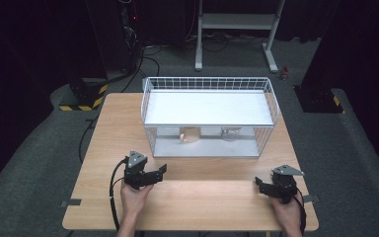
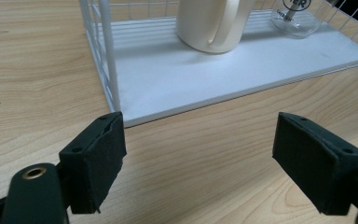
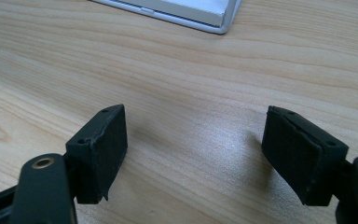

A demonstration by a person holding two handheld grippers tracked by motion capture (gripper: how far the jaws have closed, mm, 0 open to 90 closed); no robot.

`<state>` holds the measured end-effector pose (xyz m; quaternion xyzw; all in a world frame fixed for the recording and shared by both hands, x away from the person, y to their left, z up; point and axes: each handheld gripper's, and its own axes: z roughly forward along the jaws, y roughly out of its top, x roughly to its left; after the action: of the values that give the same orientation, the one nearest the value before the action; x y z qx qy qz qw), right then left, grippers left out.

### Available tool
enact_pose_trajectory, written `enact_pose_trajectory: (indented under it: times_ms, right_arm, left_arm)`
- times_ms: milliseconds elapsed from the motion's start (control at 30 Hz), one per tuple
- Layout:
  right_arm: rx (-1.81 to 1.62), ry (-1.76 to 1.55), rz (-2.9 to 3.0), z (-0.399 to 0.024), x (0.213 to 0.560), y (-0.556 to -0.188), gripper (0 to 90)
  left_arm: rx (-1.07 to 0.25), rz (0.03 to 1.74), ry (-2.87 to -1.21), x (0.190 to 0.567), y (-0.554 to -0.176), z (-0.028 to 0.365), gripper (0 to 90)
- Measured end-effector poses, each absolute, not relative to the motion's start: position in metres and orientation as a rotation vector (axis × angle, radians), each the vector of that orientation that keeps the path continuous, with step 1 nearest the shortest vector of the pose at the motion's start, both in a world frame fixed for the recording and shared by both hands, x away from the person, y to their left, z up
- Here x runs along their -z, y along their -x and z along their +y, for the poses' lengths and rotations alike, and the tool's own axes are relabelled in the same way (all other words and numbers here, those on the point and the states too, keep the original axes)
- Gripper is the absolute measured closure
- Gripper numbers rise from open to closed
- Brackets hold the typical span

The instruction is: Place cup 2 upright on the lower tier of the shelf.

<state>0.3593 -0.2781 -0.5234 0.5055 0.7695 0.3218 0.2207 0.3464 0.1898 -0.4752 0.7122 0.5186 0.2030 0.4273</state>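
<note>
A white wire rack (image 1: 208, 84) with two shelves stands at the back middle of the wooden table (image 1: 108, 143). On its lower shelf (image 2: 191, 79) sit a cream mug (image 1: 190, 135) (image 2: 209, 23) and, to its right, a clear glass (image 1: 230, 133) (image 2: 293, 18). My left gripper (image 1: 157, 174) (image 2: 200, 144) is open just in front of the rack's left front corner, with nothing between its pads. My right gripper (image 1: 260, 185) (image 3: 193, 135) rests low over bare wood at the front right, open and holding nothing. A corner of the rack's base (image 3: 191, 11) lies ahead of it.
The rack's upper shelf (image 1: 207, 108) is bare. Cables trail from both grippers over the table's front edge. Beyond the table are dark floor, a white stand's legs (image 1: 234, 22) and yellow-black striped blocks (image 1: 81, 101).
</note>
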Motion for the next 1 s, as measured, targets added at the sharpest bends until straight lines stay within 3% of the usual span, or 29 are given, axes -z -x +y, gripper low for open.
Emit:
enact_pose_trajectory:
  times_ms: [1000]
  right_arm:
    - [-0.89,-1.4,2.127,-0.278,0.523,-0.359,22.3]
  left_arm:
    - [-0.541,1.398,-1.781,0.493,-0.338,0.221,17.9]
